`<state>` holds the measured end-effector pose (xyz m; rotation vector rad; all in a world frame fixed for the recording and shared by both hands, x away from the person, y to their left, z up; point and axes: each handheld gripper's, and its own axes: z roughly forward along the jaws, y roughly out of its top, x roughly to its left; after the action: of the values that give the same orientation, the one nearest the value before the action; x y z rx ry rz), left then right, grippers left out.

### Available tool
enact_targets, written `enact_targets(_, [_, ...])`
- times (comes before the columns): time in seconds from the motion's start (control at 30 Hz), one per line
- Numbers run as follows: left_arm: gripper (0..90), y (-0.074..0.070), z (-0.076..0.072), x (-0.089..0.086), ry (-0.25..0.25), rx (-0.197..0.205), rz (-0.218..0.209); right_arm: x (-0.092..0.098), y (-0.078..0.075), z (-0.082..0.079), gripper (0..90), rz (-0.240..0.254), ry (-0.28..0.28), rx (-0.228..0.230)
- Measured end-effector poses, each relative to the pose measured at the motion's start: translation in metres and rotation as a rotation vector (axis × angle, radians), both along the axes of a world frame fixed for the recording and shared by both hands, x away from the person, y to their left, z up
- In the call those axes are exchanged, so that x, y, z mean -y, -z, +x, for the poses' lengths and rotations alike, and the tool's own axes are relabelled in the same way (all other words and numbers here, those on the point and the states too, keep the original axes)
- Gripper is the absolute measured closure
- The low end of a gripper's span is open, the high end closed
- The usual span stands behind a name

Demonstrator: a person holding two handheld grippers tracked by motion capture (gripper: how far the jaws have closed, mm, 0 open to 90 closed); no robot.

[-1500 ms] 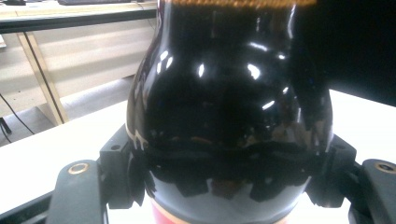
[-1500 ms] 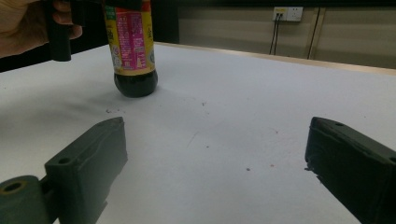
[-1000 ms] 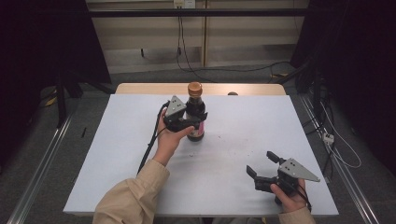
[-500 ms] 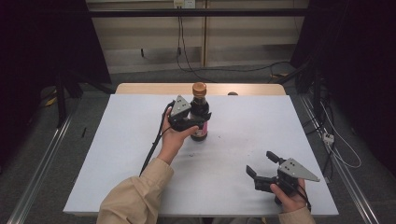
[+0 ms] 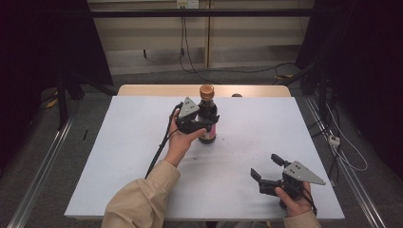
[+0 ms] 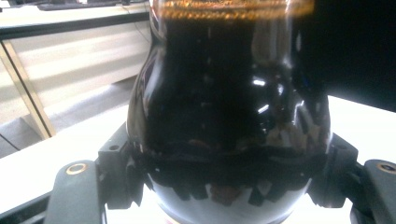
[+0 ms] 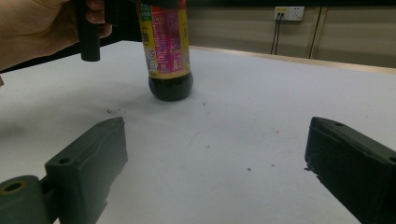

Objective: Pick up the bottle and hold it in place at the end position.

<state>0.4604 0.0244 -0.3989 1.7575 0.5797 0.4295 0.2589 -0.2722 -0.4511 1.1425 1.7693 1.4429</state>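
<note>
High view: the left tool [image 5: 199, 122], arm stretched forward, clamps the upright bottle [image 5: 207, 116] of dark liquid; the right tool [image 5: 267, 170] rests wide apart.

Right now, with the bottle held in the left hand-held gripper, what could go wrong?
1. The left hand-held gripper clamps the dark bottle on its smooth, rounded glass body, so it could slip or twist if lifted quickly.
2. The bottle is tall and narrow, with its base on the white table; a sideways pull might tip it.
3. The right hand-held gripper rests open, apart from the bottle, so nothing would catch it.
</note>
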Motion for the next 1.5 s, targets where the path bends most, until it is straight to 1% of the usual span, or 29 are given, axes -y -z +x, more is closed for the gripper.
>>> enact_targets(0.17, [26.7, 0.0, 0.0, -0.001, 0.013, 0.003, 0.012, 0.0, 0.0, 0.0, 5.0, -0.002, -0.001, 0.001])
enact_targets(0.3, [26.6, -0.002, 0.001, -0.004, 0.011, 0.002, 0.018, -0.001, 0.0, 0.0, 5.0, -0.005, -0.006, -0.001])
enact_targets(0.33, [26.4, -0.003, 0.001, -0.005, 0.011, 0.012, 0.034, -0.001, 0.0, 0.0, 5.0, -0.002, -0.004, -0.002])
enact_targets(0.37, [26.4, -0.004, 0.001, -0.006, 0.009, 0.012, 0.038, -0.001, 0.0, 0.0, 5.0, -0.002, -0.004, -0.002])
enact_targets(0.4, [26.3, -0.004, 0.001, -0.007, -0.002, 0.004, 0.03, -0.001, 0.001, 0.0, 5.0, -0.003, -0.003, -0.003])
enact_targets(0.43, [26.2, -0.005, 0.002, -0.008, 0.008, 0.003, 0.03, 0.0, 0.001, 0.0, 5.0, -0.003, -0.002, -0.003])
enact_targets(0.5, [26.1, -0.005, 0.002, -0.009, 0.012, -0.003, 0.025, 0.0, 0.001, 0.0, 5.0, -0.003, -0.002, -0.005])
enact_targets(0.53, [26.1, -0.005, 0.002, -0.009, 0.02, 0.003, 0.033, 0.0, 0.001, 0.0, 5.0, -0.003, -0.002, -0.005])
enact_targets(0.63, [26.1, -0.007, 0.002, -0.009, 0.016, 0.005, 0.049, -0.001, 0.001, 0.0, 5.0, -0.003, -0.001, -0.004])
enact_targets(0.67, [25.9, -0.007, 0.001, -0.008, 0.013, 0.014, 0.048, -0.001, 0.001, 0.0, 5.0, -0.002, -0.001, -0.004])
enact_targets(0.7, [25.7, -0.009, 0.002, -0.01, 0.014, 0.023, 0.067, -0.001, 0.001, 0.0, 5.0, -0.003, -0.001, -0.004])
enact_targets(0.73, [25.7, -0.009, 0.002, -0.01, 0.017, 0.017, 0.061, -0.001, 0.001, 0.0, 5.0, -0.003, -0.001, -0.004])
enact_targets(0.77, [25.7, -0.009, 0.002, -0.01, 0.003, 0.009, 0.049, -0.001, 0.001, 0.0, 5.0, -0.002, -0.001, -0.005])
enact_targets(0.8, [25.6, -0.009, 0.003, -0.011, 0.011, 0.012, 0.058, 0.0, 0.001, 0.0, 5.0, -0.004, -0.001, -0.005])
enact_targets(0.9, [25.7, -0.009, 0.004, -0.011, 0.002, 0.006, 0.051, 0.0, 0.001, 0.0, 5.0, -0.002, -0.001, -0.007])
enact_targets(0.93, [25.7, -0.009, 0.004, -0.011, 0.002, 0.006, 0.053, 0.0, 0.001, 0.0, 5.0, -0.001, -0.002, -0.006])
enact_targets(0.97, [25.7, -0.01, 0.004, -0.011, 0.006, 0.014, 0.064, 0.0, 0.001, 0.0, 5.0, -0.001, -0.002, -0.005])
enact_targets(1.03, [25.7, -0.009, 0.003, -0.009, 0.02, 0.014, 0.065, 0.0, 0.001, 0.0, 5.0, -0.002, -0.003, -0.004])
enact_targets(1.1, [25.7, -0.01, 0.003, -0.009, 0.019, 0.021, 0.078, -0.001, 0.001, 0.0, 5.0, -0.002, -0.003, -0.004])
enact_targets(1.3, [25.7, -0.011, 0.005, -0.009, 0.009, 0.0, 0.066, 0.0, 0.001, 0.0, 5.0, -0.002, -0.002, -0.004])
enact_targets(1.37, [25.7, -0.012, 0.004, -0.009, 0.019, 0.008, 0.088, 0.0, 0.001, 0.0, 5.0, -0.002, -0.002, -0.005])
enact_targets(1.4, [25.6, -0.012, 0.005, -0.009, 0.014, 0.015, 0.097, 0.0, 0.001, 0.0, 5.0, -0.002, -0.003, -0.005])
enact_targets(1.5, [25.6, -0.011, 0.004, -0.009, 0.021, 0.014, 0.091, 0.0, 0.001, 0.001, 5.1, -0.004, -0.005, -0.004])
